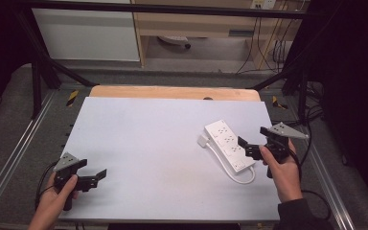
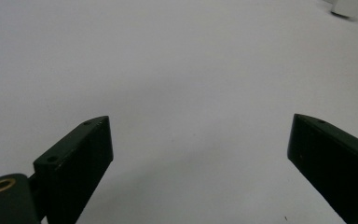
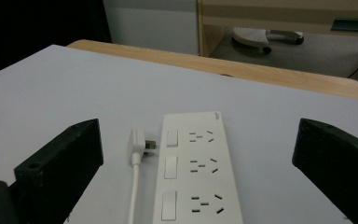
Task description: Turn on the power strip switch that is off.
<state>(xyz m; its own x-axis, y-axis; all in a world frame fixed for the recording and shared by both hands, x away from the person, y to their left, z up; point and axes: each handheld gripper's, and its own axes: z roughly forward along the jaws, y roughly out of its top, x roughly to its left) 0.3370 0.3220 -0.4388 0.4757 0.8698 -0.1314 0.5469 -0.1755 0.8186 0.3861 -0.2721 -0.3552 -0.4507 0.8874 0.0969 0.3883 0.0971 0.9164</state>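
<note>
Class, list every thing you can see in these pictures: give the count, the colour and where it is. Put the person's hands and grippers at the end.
power strip: one, white, right part of the table, lying flat, in front of the right gripper
plug: one, white, on its cable beside the power strip's left edge in the right gripper view
table: one, pale grey top, wooden edge at the far side
left gripper: one, black, jaws apart, near left corner of the table
right gripper: one, black, jaws apart, at the power strip
hands: two, one on each gripper
</note>
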